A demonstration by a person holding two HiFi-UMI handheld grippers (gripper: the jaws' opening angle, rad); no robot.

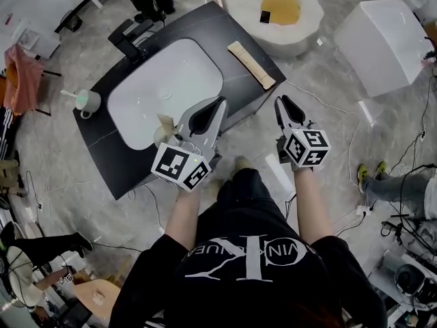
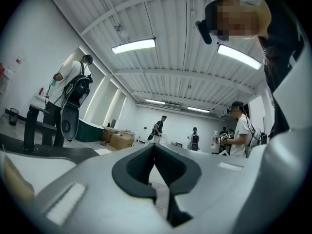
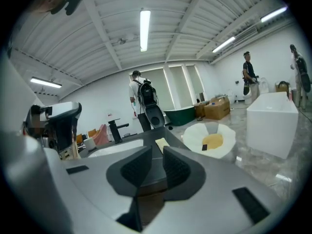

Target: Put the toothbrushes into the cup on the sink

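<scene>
Black shirt (image 1: 246,265) and two forearms fill the bottom of the head view. Each hand holds a gripper out toward a black bench (image 1: 123,162) with a white sink (image 1: 164,87) sunk into it.

The left gripper (image 1: 222,102) hangs over the strip of bench between the sink and the near edge. Its jaws are pressed together at the tips with nothing between them. The right gripper (image 1: 281,102) hangs just off the bench's near right corner. Its jaws are a narrow slit apart and empty, and the bench top shows through the gap in the right gripper view.

The cup (image 1: 87,101) stands at the bench's left corner, well apart from both grippers. It is pale, mint-tinted and round, with a small side loop. A thin pale handle (image 1: 68,93), toothbrush-like, leans out of it to the left.

A long flat beige packet (image 1: 251,64) lies on the bench right of the sink; whether it holds a toothbrush I cannot tell. A small beige piece (image 1: 164,124) sits at the sink's near rim, just beside the left gripper. A black tap (image 1: 130,36) stands behind the sink.
</scene>
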